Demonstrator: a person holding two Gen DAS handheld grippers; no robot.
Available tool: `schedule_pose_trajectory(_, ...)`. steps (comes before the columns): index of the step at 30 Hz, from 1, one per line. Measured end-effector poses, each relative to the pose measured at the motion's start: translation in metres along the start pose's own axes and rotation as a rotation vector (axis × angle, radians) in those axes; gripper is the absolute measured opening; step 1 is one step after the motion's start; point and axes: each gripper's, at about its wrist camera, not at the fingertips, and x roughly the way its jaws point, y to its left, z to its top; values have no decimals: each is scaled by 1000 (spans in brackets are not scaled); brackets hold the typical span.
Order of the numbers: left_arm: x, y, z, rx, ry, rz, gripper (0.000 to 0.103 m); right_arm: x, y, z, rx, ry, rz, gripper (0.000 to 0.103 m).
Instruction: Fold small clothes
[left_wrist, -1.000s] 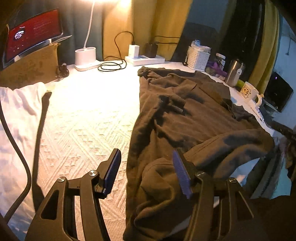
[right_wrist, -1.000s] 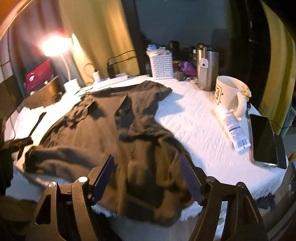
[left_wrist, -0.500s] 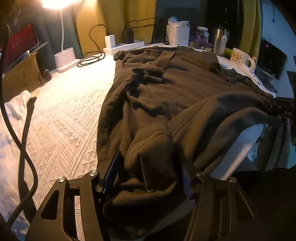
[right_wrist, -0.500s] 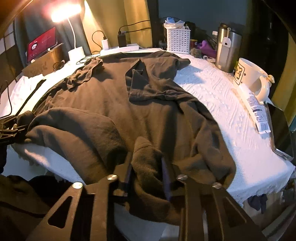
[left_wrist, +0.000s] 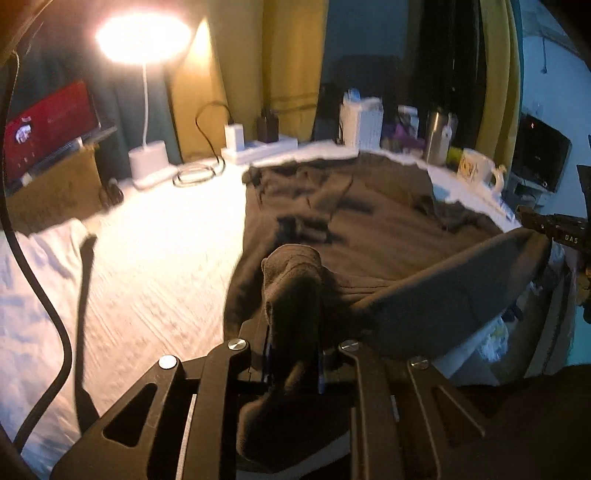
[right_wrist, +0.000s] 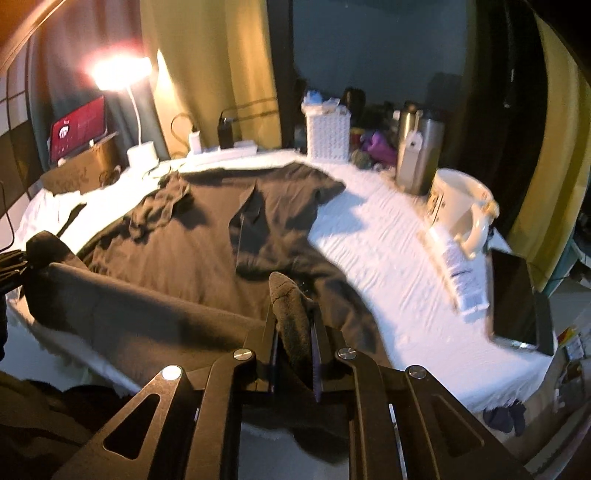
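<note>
A dark brown shirt (left_wrist: 369, 229) lies spread on the white-covered table (left_wrist: 155, 236), its collar toward the far side. My left gripper (left_wrist: 293, 354) is closing, its pads pinching a bunched corner of the shirt's near hem. In the right wrist view the same shirt (right_wrist: 207, 240) fills the middle. There my right gripper (right_wrist: 295, 343) is also closing, clamped on the other hem corner. The hem hangs raised and stretched between the two grippers. The right gripper's tip (left_wrist: 554, 230) shows at the right edge of the left wrist view.
A lit desk lamp (left_wrist: 147, 162), a red-screened tablet (left_wrist: 48, 125), a power strip (left_wrist: 258, 147) and a white basket (right_wrist: 328, 136) line the far side. A steel tumbler (right_wrist: 417, 162), a mug (right_wrist: 461, 210), a tube (right_wrist: 461, 273) and a phone (right_wrist: 517, 299) sit right.
Both grippers went from open above the near hem to shut on bunches of it. The hem has lifted off the table between them.
</note>
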Motion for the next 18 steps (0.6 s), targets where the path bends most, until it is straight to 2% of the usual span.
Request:
schedule_pose_trajectory(6,-4,0,16,11,-39,17,16,-12,-6,19,19,-82,-8,14)
schedule_pose_trajectory(18,-8,4,58,15,-136,36,16,-15,-23,55,105,-198,30,14)
